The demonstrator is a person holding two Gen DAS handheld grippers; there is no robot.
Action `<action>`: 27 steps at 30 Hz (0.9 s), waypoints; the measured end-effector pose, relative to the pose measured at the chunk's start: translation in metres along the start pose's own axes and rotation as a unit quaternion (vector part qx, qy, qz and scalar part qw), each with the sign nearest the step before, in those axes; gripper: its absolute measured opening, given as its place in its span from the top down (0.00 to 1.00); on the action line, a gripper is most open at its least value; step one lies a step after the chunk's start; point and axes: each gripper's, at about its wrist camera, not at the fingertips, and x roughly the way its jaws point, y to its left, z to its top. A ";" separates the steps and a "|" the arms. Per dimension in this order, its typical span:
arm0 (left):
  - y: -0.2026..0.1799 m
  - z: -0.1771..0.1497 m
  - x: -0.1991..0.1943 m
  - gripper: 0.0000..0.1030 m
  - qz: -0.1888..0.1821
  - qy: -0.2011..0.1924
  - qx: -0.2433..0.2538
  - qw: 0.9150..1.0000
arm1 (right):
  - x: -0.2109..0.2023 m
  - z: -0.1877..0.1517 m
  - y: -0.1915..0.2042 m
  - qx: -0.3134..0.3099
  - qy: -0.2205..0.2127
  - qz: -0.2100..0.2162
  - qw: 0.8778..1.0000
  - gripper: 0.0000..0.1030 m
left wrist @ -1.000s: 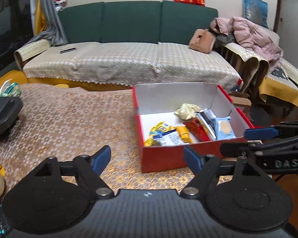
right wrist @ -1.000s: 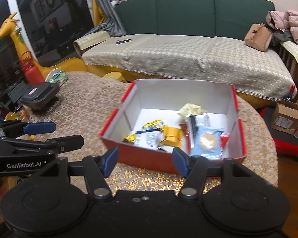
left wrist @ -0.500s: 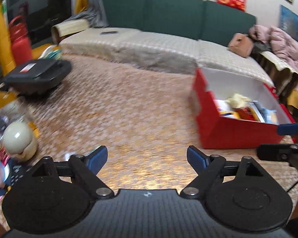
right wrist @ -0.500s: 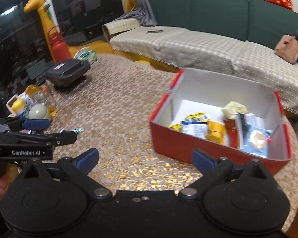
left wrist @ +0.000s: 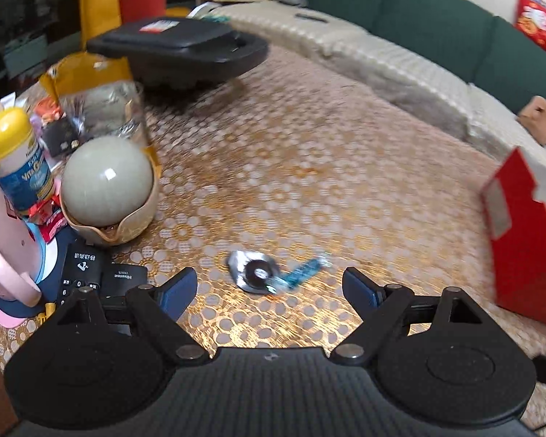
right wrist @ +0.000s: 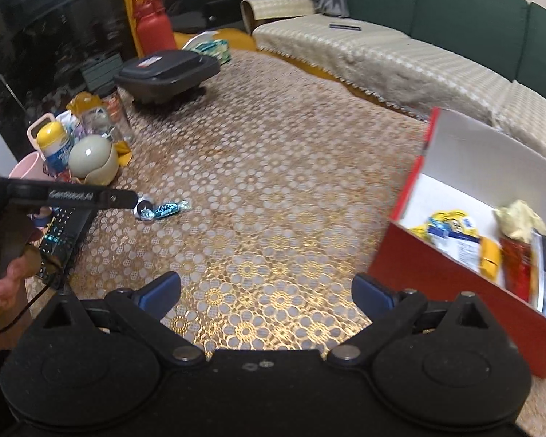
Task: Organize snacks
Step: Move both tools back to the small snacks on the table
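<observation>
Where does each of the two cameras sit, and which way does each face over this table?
Left wrist: on the left gripper, looking over its open fingers at the blue candy and silver wrapper close ahead.
Right wrist: on the right gripper, open, facing the tablecloth; the left gripper and the person's hand show at left.
Shared: the candy, red box, black tray.
</observation>
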 end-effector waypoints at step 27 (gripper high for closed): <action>-0.004 -0.008 0.045 0.67 0.049 0.005 0.012 0.999 | 0.060 0.017 0.012 -0.020 0.037 0.025 0.999 0.07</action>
